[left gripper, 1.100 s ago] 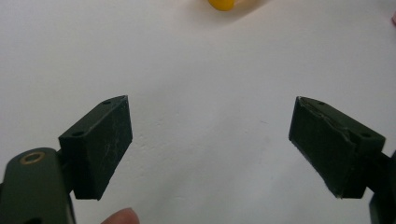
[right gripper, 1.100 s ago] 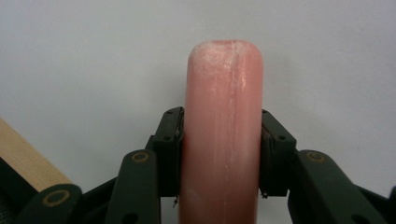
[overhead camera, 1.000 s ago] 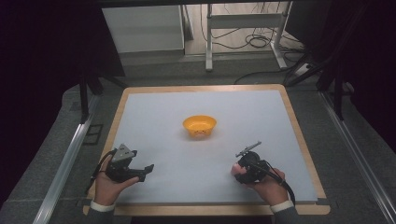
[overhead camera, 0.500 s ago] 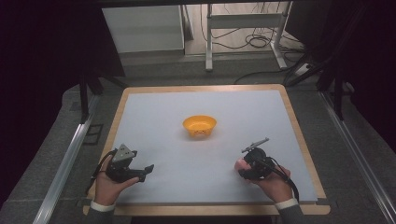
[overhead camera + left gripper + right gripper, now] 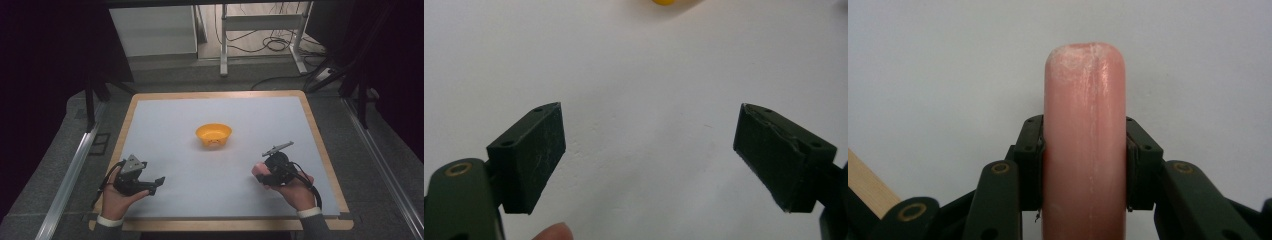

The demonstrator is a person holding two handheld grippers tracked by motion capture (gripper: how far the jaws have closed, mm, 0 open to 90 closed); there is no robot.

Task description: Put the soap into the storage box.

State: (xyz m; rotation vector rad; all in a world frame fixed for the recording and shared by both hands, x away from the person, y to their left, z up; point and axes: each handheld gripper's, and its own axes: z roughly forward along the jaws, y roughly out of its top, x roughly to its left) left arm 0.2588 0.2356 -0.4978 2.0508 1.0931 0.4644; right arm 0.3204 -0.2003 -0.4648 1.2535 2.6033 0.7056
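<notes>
A pink sausage-shaped rod (image 5: 1084, 145) sticks out forward between the jaws of my right gripper (image 5: 1083, 165), which is shut on it from both sides. In the high view that right gripper (image 5: 265, 175) is at the front right of the white mat, with the pink sausage (image 5: 258, 169) showing at its left end. An orange bowl (image 5: 213, 134) stands at the mat's middle; its edge (image 5: 669, 2) peeks in at the top of the left gripper view. My left gripper (image 5: 156, 183) rests at the front left, open, with bare mat between its pads (image 5: 531, 155).
The white mat (image 5: 220, 112) lies on a wood-rimmed table (image 5: 325, 160); a strip of that wood rim (image 5: 865, 182) shows beside the right jaws. Metal rails run along both sides, and a stand with cables is behind the table.
The right hand has lifted slightly and drifted right with the pink sausage in its jaws. The left hand and the bowl have stayed put.
</notes>
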